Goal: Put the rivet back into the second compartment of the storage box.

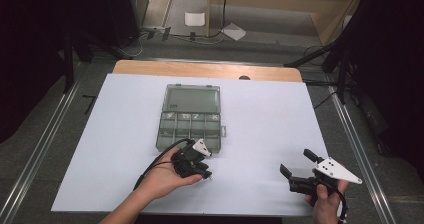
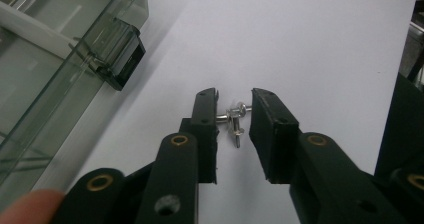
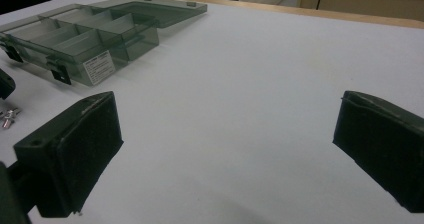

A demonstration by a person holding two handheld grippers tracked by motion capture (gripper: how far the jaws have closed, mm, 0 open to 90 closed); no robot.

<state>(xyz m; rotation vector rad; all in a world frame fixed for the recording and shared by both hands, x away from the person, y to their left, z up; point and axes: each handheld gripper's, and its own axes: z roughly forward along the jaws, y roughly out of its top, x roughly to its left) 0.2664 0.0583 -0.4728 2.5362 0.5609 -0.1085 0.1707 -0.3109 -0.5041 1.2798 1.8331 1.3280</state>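
Near the counter's front edge, just off the organizer box's (image 1: 191, 118) front right corner, our left claw (image 2: 235, 115) is clenching on crossed screws (image 2: 235, 121); one shank lies jaw to jaw. Our right claw (image 1: 296, 165) waits released.

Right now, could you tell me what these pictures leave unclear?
- Screws between the left claw: left gripper view, too small to tell whether the pads press them.
- Organizer box contents: high view, too small.
- Box label: right gripper view, print too small.

Lab recording bay, black curtains (image 1: 30, 59), rail frame (image 1: 35, 149), floor cables (image 1: 200, 34), white-topped table (image 1: 125, 134)
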